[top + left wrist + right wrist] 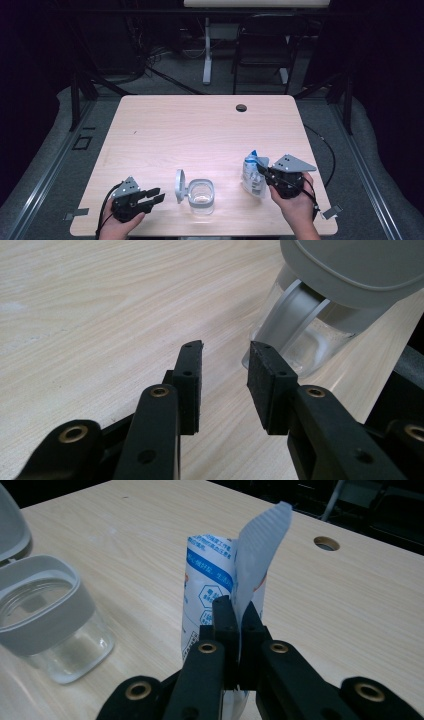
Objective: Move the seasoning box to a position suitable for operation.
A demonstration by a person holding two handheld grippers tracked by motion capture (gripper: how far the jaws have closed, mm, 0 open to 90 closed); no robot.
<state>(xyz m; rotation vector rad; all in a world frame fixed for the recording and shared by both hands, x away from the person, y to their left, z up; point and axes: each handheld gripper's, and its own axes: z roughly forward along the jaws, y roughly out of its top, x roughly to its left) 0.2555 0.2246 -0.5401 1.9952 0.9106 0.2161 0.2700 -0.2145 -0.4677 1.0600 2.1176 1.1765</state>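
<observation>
Lit brightly from overhead on the table (200,130), surroundings left in near darkness. Softly blurred close up around the jar (300,340); glared faintly mid-tabletop.

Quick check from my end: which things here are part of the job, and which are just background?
In the job:
- pouch, pinched in the right gripper
- clear jar with its grey lid flipped open
- left gripper, open beside the jar

Just lying about:
- folding chair behind the table
- white stand leg
- floor cables
</observation>
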